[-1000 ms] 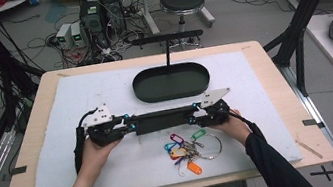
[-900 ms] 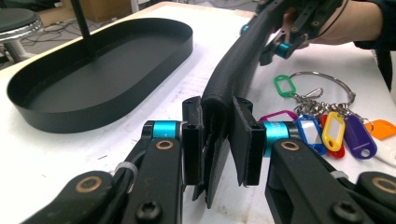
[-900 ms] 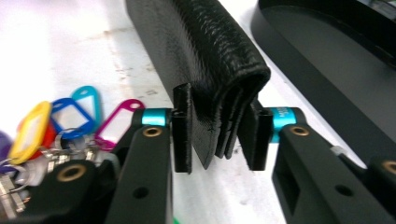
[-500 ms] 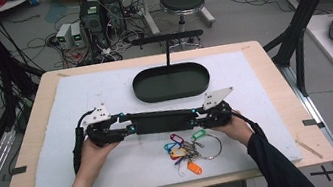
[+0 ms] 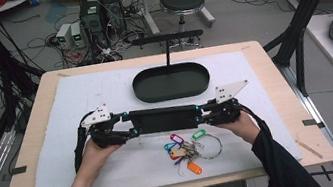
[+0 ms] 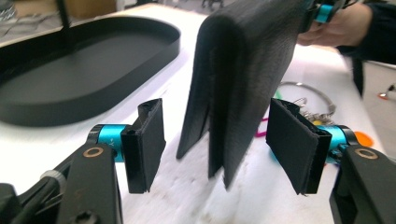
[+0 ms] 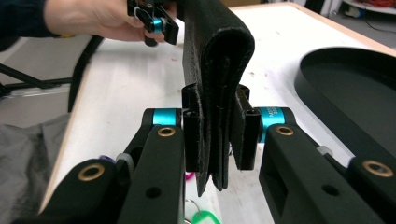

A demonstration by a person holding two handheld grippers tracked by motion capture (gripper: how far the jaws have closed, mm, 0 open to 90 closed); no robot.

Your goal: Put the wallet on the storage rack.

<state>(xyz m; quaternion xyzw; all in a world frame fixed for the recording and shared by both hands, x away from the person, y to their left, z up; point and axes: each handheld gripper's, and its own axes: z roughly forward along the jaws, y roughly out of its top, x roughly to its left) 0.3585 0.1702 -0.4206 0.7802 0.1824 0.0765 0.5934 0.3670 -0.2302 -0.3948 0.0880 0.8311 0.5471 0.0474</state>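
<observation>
Between the two grippers, above the white mat (image 5: 60, 140), a long black leather wallet (image 5: 164, 119) hangs level, folded shut, lengthwise from hand to hand. Right gripper (image 5: 204, 114) clamps the wallet's right end: in the right gripper view both pads press flat on the folded leather (image 7: 215, 93), fold edge up, layered open edges down. Left gripper (image 5: 129, 129) sits at the wallet's left end but no grip there: its jaws have just been opening, and the left gripper view shows the pads (image 6: 147, 142) standing apart with the wallet end (image 6: 243, 79) between them, a gap on each side, touching neither. So the wallet is carried by the right gripper alone, clear of the mat.

Left hand (image 5: 94, 153) and right hand (image 5: 240, 125) hold the gripper bodies; dark sleeves come in from the bottom edge. Grey three-cornered plates sit on top of both grippers.

Just in front of the wallet, toward the person, a bunch of keys (image 5: 189, 150) with coloured tags on a metal ring lies on the mat, apart from both grippers. Behind the wallet, an oval black tray (image 5: 141, 90) rests on the mat, with a thin black post rising at its far side. Mat lies on a wooden table (image 5: 271, 66).
</observation>
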